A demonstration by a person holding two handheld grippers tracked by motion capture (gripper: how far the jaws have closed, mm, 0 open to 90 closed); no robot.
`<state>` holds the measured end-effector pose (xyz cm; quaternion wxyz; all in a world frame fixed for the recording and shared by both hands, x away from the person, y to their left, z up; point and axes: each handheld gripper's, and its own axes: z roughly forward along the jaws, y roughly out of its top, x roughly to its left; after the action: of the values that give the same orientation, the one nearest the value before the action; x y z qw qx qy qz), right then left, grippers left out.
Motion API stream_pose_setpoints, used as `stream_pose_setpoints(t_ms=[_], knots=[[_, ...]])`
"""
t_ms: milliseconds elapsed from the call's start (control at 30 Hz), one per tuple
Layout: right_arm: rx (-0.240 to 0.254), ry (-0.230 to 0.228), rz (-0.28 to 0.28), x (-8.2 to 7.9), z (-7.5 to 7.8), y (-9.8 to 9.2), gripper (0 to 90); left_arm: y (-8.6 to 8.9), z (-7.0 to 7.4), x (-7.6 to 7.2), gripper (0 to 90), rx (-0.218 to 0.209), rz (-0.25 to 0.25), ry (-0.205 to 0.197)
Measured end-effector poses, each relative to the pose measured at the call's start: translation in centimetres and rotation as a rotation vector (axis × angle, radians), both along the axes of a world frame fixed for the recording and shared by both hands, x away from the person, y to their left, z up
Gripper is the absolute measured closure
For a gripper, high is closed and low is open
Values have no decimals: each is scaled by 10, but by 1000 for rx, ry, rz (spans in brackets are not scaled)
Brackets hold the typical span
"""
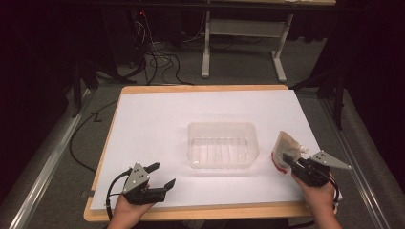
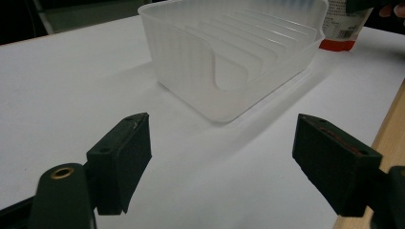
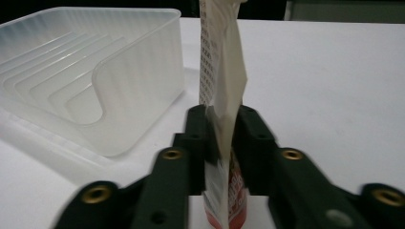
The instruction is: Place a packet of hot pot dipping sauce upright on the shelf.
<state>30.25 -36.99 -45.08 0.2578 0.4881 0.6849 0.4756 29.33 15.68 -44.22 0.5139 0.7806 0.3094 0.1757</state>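
A clear plastic tub (image 1: 223,144) with a ribbed floor stands empty in the middle of the white sheet; it also appears as the tub (image 2: 229,52) and the tub (image 3: 90,71). My right gripper (image 1: 290,161) is shut on a flat spouted pouch (image 1: 285,149) with a red bottom edge, held just right of the tub. Edge-on, the pouch (image 3: 220,95) stands upright between the jaws of my right gripper (image 3: 220,143). My left gripper (image 1: 161,175) rests near the front left of the table, open and holding nothing. Its jaws stand wide apart in the left gripper view (image 2: 222,157), pointed at the tub.
A white sheet (image 1: 157,124) covers a wooden table (image 1: 200,88). Behind the table a white desk frame (image 1: 241,33) and loose cables (image 1: 157,57) sit on the grey floor. A cable (image 1: 79,138) runs along the table's left side.
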Motion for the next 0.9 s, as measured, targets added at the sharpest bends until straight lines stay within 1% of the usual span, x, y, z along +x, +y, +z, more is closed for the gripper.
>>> stream_pose_setpoints(t_ms=[67,200,300,333,367,400,433,533,700,800,833,900], knots=[[-11,6,-5,0,1,1,860,0,0,0,212,1,0,0],[-17,14,-16,1,3,3,885,-2,0,0,212,3,-5,-1],[-12,-1,-19,-2,6,3,895,-3,0,1,212,7,-9,-1],[-3,-10,-24,-4,9,4,898,-3,0,1,212,7,-7,-1],[-3,-10,-24,-4,9,4,898,-3,0,1,212,7,-7,-1],[6,-24,-24,-6,12,4,900,-3,0,1,212,7,-6,-1],[6,-24,-24,-6,12,4,900,-3,0,1,213,7,-6,-1],[21,-43,-12,-13,19,9,900,-4,0,2,212,6,-9,-2],[29,-51,2,-21,25,14,900,-8,0,4,212,4,-15,-2],[42,-65,10,-30,31,18,900,-13,0,7,212,3,-25,-3],[42,-65,10,-30,31,18,900,-13,0,7,212,3,-25,-3],[48,-72,15,-35,34,20,900,-17,0,10,212,2,-32,-5]])
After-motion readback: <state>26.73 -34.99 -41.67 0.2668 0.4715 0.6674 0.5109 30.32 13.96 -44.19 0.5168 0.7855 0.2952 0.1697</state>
